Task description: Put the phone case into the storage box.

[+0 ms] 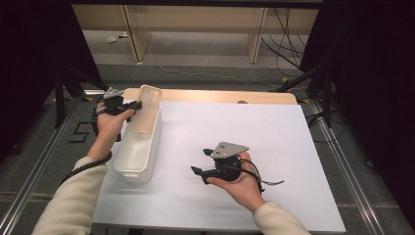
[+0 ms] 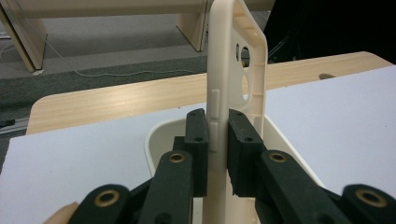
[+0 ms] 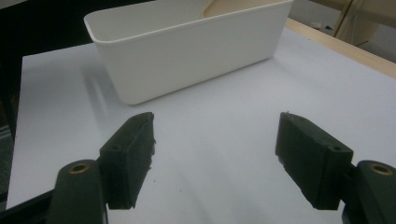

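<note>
From above, my left gripper (image 1: 131, 105) pinches a cream phone case (image 1: 145, 108) upright over the white bin (image 1: 139, 147). Left gripper view: pads clamp its edge. Right gripper view: my right gripper (image 3: 215, 158) gapes wide, empty. No writing readable.

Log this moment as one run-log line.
left claw: shut on phone case, over white bin | right claw: open, nothing between jaws

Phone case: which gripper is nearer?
Left. The left gripper is shut on the phone case, holding it upright over the white bin. The right gripper sits open over the white mat, apart from both.
</note>
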